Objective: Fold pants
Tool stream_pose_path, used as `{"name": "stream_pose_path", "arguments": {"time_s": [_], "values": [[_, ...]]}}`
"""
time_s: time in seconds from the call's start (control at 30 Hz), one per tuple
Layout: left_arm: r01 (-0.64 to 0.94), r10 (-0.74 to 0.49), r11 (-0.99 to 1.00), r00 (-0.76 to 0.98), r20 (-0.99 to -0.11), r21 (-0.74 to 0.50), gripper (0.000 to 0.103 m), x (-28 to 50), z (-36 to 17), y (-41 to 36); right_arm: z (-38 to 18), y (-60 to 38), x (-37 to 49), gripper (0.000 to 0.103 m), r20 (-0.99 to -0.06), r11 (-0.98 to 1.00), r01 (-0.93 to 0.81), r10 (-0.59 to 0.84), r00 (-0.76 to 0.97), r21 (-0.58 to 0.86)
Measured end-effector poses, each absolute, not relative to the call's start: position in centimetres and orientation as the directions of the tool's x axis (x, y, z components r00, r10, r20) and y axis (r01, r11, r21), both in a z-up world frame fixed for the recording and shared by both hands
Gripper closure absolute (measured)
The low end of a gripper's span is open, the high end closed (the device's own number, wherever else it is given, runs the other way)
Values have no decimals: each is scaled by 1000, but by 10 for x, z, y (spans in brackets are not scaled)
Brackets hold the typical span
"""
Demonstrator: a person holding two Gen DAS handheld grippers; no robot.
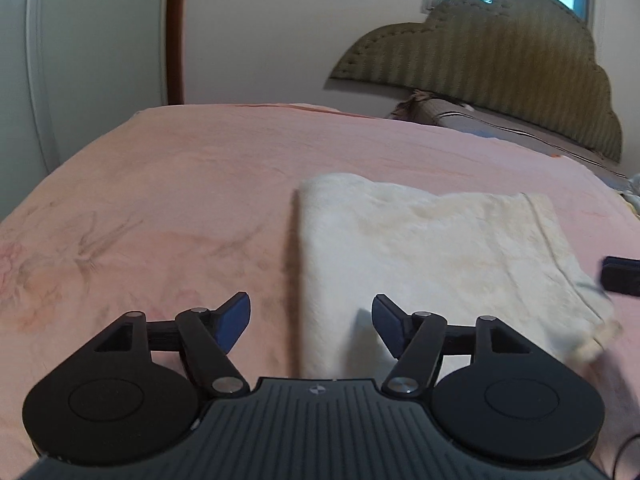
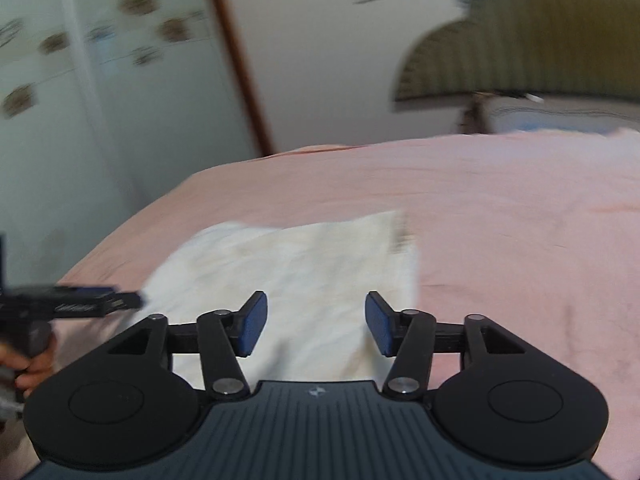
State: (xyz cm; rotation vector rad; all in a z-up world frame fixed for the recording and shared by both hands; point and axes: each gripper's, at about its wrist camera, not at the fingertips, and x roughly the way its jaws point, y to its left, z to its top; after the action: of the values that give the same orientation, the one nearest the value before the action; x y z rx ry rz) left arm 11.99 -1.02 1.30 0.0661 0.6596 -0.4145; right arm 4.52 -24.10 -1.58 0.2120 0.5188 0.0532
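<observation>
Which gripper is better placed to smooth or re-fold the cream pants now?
Right, probably. The right gripper has open jaws directly over the pants, fabric filling the gap. The left gripper is also open but straddles the pants' left folded edge, half over the pink bedspread.

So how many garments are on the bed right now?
1. The folded cream pants lie on the pink bedspread, just ahead of the open left gripper and open right gripper. More could sit outside both views.
</observation>
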Motion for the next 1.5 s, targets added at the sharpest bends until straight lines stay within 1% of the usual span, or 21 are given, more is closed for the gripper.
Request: {"name": "stream_pose_path", "arguments": {"time_s": [0.07, 0.1, 0.17, 0.23, 0.3, 0.37, 0.43, 0.53, 0.6, 0.63, 0.7, 0.77, 0.87, 1.03, 1.27, 1.5], "values": [[438, -363, 898, 701, -614, -30, 23, 106, 7, -21, -22, -219, 46, 46, -514, 981, -68, 154, 844, 182], [456, -358, 890, 706, -611, 5, 21, 101, 4, -26, -27, -209, 51, 46, -541, 985, -87, 156, 826, 151], [467, -333, 881, 730, -597, 79, 15, 96, -3, -33, -40, -200, 56, 47, -590, 994, -70, 105, 800, 82], [452, -330, 890, 727, -602, 59, 15, 96, 0, -29, -47, -200, 55, 47, -604, 998, -35, 63, 795, 58], [442, -346, 897, 717, -605, 12, 15, 93, 6, -23, -44, -200, 45, 46, -589, 998, 13, 25, 808, 60], [432, -349, 902, 714, -607, -10, 15, 86, 7, -21, -39, -197, 34, 45, -559, 996, 6, 44, 828, 87], [433, -342, 902, 720, -604, 6, 14, 76, 4, -26, -42, -190, 28, 37, -552, 995, -16, 69, 831, 100], [408, -301, 912, 746, -594, 50, 13, 65, 0, -32, -54, -180, 32, 37, -579, 1000, 17, 0, 816, 24], [390, -290, 920, 745, -600, 40, 7, 59, 1, -31, -52, -178, 28, 36, -576, 999, 49, -28, 817, 20], [390, -294, 921, 736, -610, 26, 5, 57, 1, -31, -49, -177, 24, 31, -570, 998, 60, -29, 821, 35], [384, -295, 923, 713, -636, 2, 5, 53, -1, -33, -44, -176, 15, 25, -549, 994, 75, -20, 836, 78], [384, -292, 923, 705, -646, 2, 5, 46, -3, -36, -43, -173, 7, 24, -536, 991, 88, -20, 844, 101], [404, -302, 915, 694, -654, 6, 5, 37, -7, -40, -45, -165, -1, 22, -538, 989, 112, -45, 842, 92], [410, -312, 912, 677, -667, -10, 5, 26, -11, -40, -51, -154, -13, 14, -549, 984, 132, -45, 834, 119], [412, -313, 911, 661, -682, -18, 5, 18, -15, -37, -58, -138, -21, 12, -573, 985, 147, -69, 817, 92], [404, -300, 915, 660, -688, -12, 5, 11, -21, -34, -63, -133, -27, 10, -608, 975, 193, -86, 789, 113]]}}
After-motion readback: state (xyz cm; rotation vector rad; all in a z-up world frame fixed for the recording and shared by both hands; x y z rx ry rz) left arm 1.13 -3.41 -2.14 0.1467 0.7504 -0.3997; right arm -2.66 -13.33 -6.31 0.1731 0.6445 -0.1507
